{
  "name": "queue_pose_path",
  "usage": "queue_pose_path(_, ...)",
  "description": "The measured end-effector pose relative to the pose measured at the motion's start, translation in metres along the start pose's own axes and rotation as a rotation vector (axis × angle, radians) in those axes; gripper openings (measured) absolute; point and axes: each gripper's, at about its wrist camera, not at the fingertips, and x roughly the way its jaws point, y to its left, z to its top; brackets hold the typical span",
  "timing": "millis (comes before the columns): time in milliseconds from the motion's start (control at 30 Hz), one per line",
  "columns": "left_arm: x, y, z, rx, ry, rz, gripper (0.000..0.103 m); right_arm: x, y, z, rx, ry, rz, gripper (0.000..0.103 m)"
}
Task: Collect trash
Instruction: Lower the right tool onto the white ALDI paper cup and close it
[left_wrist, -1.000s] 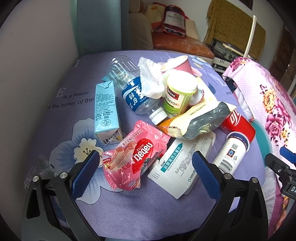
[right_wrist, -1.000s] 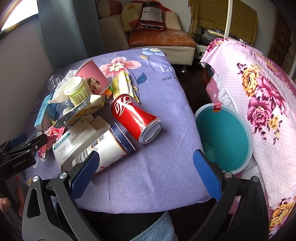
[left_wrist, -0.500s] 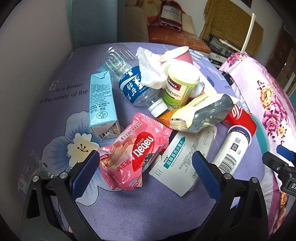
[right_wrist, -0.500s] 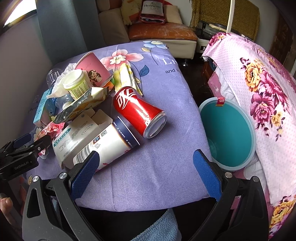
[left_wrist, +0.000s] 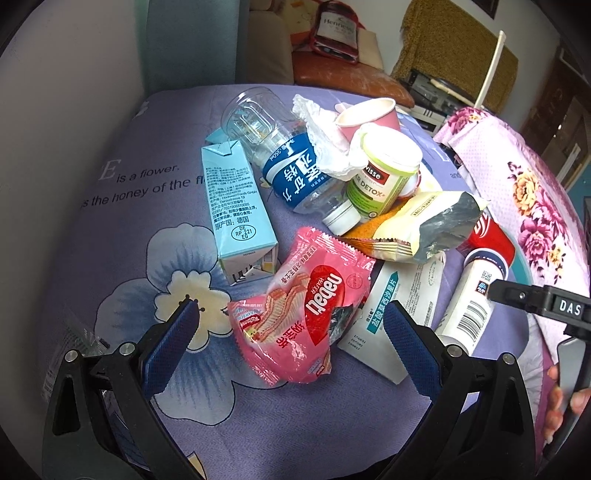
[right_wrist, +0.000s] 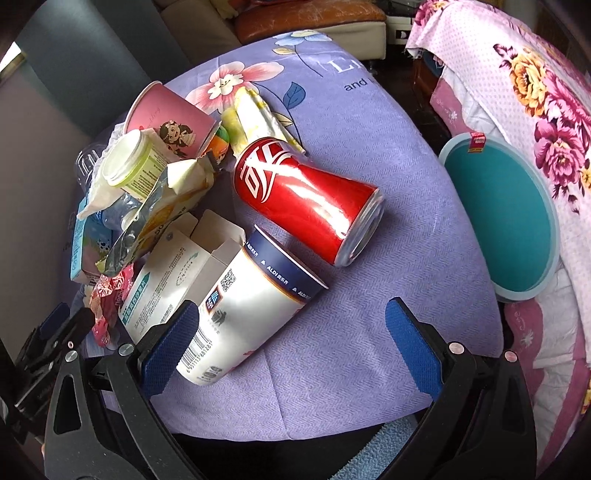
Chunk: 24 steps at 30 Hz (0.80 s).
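- Left gripper (left_wrist: 291, 336): jaws spread wide, nothing held; blue pads (left_wrist: 173, 343) are seen on either side of the pink wafer pack (left_wrist: 310, 306), not touching it.
- Right gripper (right_wrist: 291, 336): jaws spread wide, nothing held; the left pad (right_wrist: 168, 349) is seen against the base of the white cup (right_wrist: 251, 302), contact cannot be told.
- Worktop (left_wrist: 122, 221): covered by a purple cloth with flower print and lettering; all trash is heaped on it.
- Wafer pack: lies flat at the near edge of the heap, partly over the white box (left_wrist: 395, 317).
- Blue carton (left_wrist: 236, 206): lies on its side, left of the heap, just beside the wafer pack.
- Clear bottle (left_wrist: 291, 166): lies on its side, cap toward the camera, a crumpled tissue (left_wrist: 325, 136) resting on it.
- Green jar (left_wrist: 384, 173): tilted, leaning among the bottle, the pink cup (left_wrist: 369, 114) and a torn yellow packet (left_wrist: 417, 229).
- Red can (right_wrist: 306, 199): lies on its side, open end toward the worktop's right edge, touching the white cup's rim.
- White cup: lies on its side beside the opened white box (right_wrist: 173, 273).
- Teal bin (right_wrist: 502, 221): stands off the right of the worktop, next to a floral pink cover (right_wrist: 517, 74); nothing is seen inside.
- A hand (left_wrist: 561, 402) is seen at the right edge of the left wrist view, holding the other gripper's handle.
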Motion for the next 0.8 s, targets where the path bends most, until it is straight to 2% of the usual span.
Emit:
queue_pose_path(133,0.002,0.0,-0.004,0.013,0.018,-0.004,0.1,0.014,-0.006,-0.002,0.054,0.046,0.082,0.094)
queue_pose_path(233,0.004,-0.003,-0.005,0.023,0.026,-0.01,0.1,0.017,-0.01,-0.002,0.081,0.053,0.201,0.076)
queue_pose_path(267,0.004,-0.006,-0.005,0.028,0.028,-0.012,0.1,0.017,-0.009,-0.002,0.076,0.055,0.241,0.064)
queue_pose_path(300,0.005,-0.009,-0.005,0.034,0.032,-0.018,0.1,0.016,-0.007,-0.001,0.069,0.061,0.25,0.059)
queue_pose_path(467,0.008,-0.023,-0.006,0.086,0.051,-0.043,0.099,0.014,-0.001,-0.003,0.041,0.077,0.274,0.053)
queue_pose_path(533,0.01,-0.029,-0.005,0.107,0.065,-0.051,0.094,0.009,0.0,-0.004,0.005,0.074,0.255,0.05)
queue_pose_path(667,0.014,-0.046,-0.002,0.187,0.091,-0.063,0.075,-0.002,-0.014,-0.013,-0.018,0.075,0.221,0.048)
queue_pose_path(800,0.022,-0.066,0.001,0.264,0.134,-0.114,0.074,-0.008,-0.041,-0.017,-0.008,0.076,0.201,0.048)
